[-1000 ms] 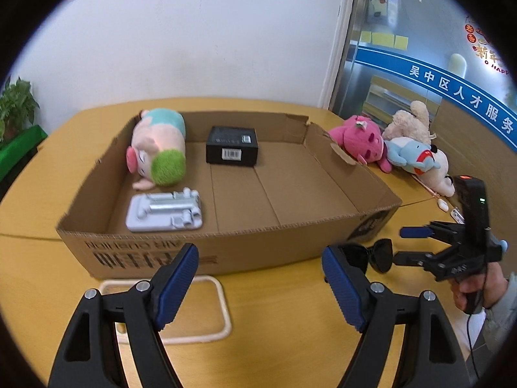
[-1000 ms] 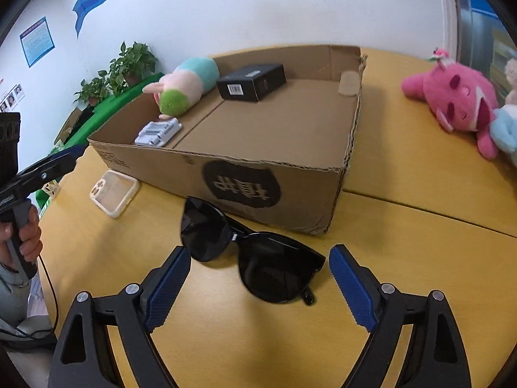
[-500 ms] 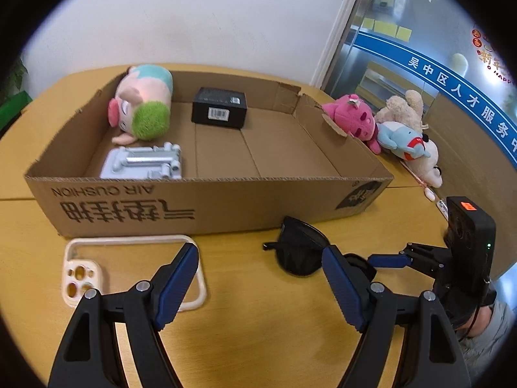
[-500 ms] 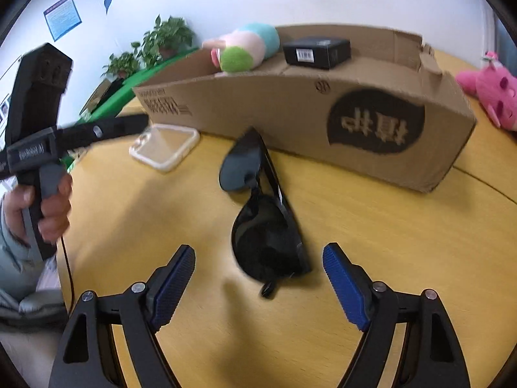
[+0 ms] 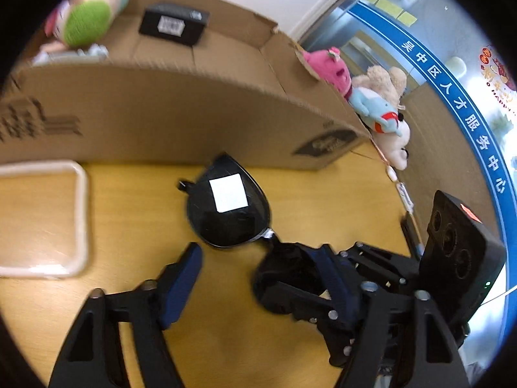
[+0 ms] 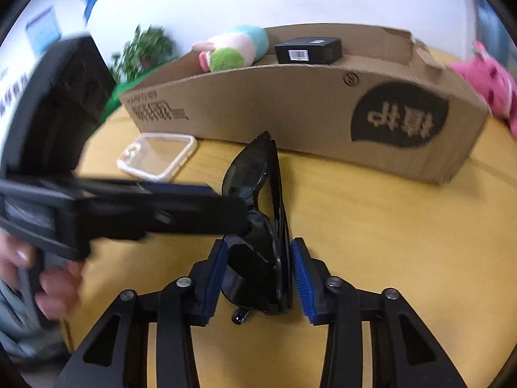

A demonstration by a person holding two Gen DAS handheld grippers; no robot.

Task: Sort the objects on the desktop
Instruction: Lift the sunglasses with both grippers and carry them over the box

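Black sunglasses (image 6: 258, 226) lie on the yellow table in front of the cardboard box (image 6: 290, 103). My right gripper (image 6: 258, 278) is shut on the near lens, its blue pads pressed on both sides. My left gripper (image 5: 261, 268) is open beside the sunglasses (image 5: 226, 210), its right finger by the lens the right gripper (image 5: 310, 287) holds. The left gripper's finger (image 6: 181, 200) reaches the glasses from the left in the right wrist view. A clear phone case (image 6: 158, 158) lies left of the glasses.
The box holds a pink-and-green plush (image 5: 87, 19), a black box (image 5: 174, 26) and a grey stand (image 5: 71, 55). Pink (image 5: 326, 71) and blue-and-beige plush toys (image 5: 381, 113) lie right of the box. The phone case (image 5: 42, 220) shows at the left.
Both grippers have moved down and closer to the sunglasses. My right gripper has closed on the near lens. My left gripper has come in beside the glasses and stays open.
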